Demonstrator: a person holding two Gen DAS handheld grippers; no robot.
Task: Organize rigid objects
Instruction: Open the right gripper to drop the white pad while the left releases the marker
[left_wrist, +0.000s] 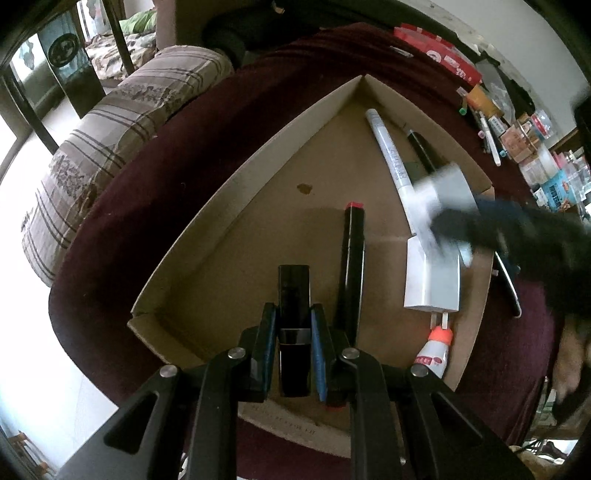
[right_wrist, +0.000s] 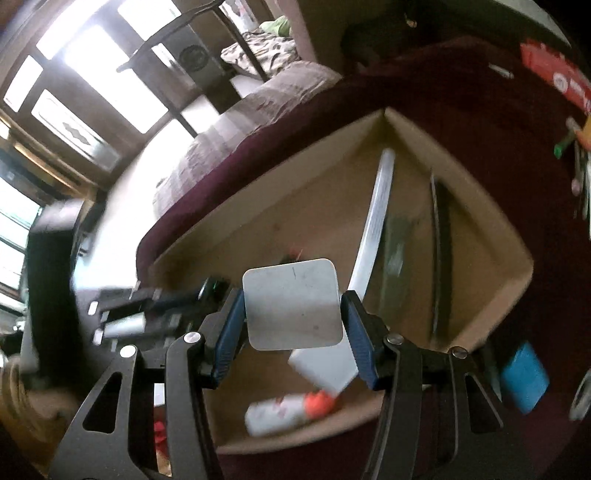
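A shallow cardboard box (left_wrist: 236, 177) (right_wrist: 491, 229) lies on a maroon cloth. My left gripper (left_wrist: 293, 314) is shut on a black rectangular tube with a silver band (left_wrist: 293, 288), held low over the box floor. Beside it lie a black marker with red caps (left_wrist: 352, 266) and a white plug charger (left_wrist: 432, 284). My right gripper (right_wrist: 293, 299) is shut on a white square block (right_wrist: 293, 304) above the box. In the left wrist view the block (left_wrist: 443, 188) and the right gripper are a blur at the right. A white pen (left_wrist: 389, 155) (right_wrist: 376, 210) and a black pen (left_wrist: 423, 149) (right_wrist: 441, 243) lie further back.
A small glue bottle with an orange cap (left_wrist: 436, 350) (right_wrist: 284, 410) lies at the box's near side. Pens, packets and small boxes (left_wrist: 517, 136) crowd the cloth's far right. A blue item (right_wrist: 524, 376) lies right of the box. A striped cushion (left_wrist: 110, 140) sits at the left.
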